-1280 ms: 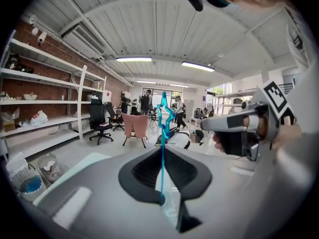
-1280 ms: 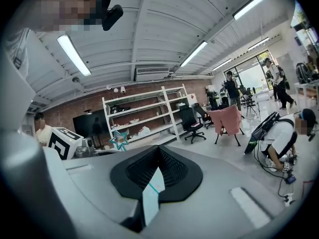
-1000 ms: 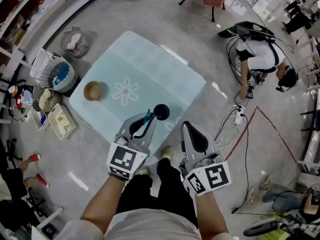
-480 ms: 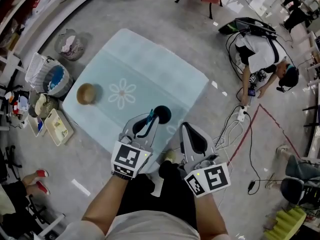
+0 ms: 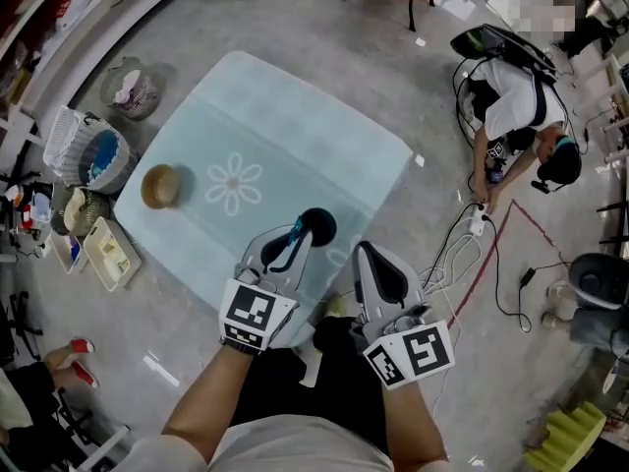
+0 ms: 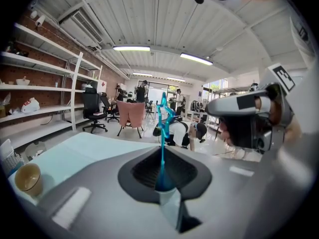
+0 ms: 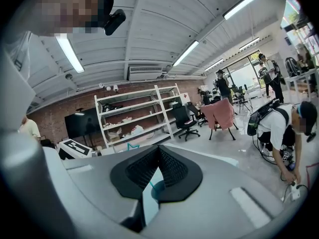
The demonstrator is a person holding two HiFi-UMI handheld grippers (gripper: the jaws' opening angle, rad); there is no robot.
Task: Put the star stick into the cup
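A thin teal star stick (image 5: 295, 232) stands upright between the jaws of my left gripper (image 5: 292, 238), which is shut on it. In the left gripper view the stick (image 6: 162, 133) rises from the pads, with its star at the top. A tan cup (image 5: 160, 186) stands on the pale blue table (image 5: 295, 136) near its left edge, far from the stick; the left gripper view has the cup (image 6: 27, 178) at lower left. A black round object (image 5: 317, 224) sits on the table just past the left gripper. My right gripper (image 5: 373, 256) is shut and empty, beside the left one.
Baskets (image 5: 93, 155) and a tray of clutter stand on the floor left of the table. At the right a person (image 5: 516, 106) crouches over cables (image 5: 470, 229). Chairs stand beyond the table's far edge. Shelves (image 6: 45, 91) line the left wall.
The head view has swung a little, so the table and cup sit further left in the picture. Both grippers and the stick keep the same pose. The crouching person has shifted.
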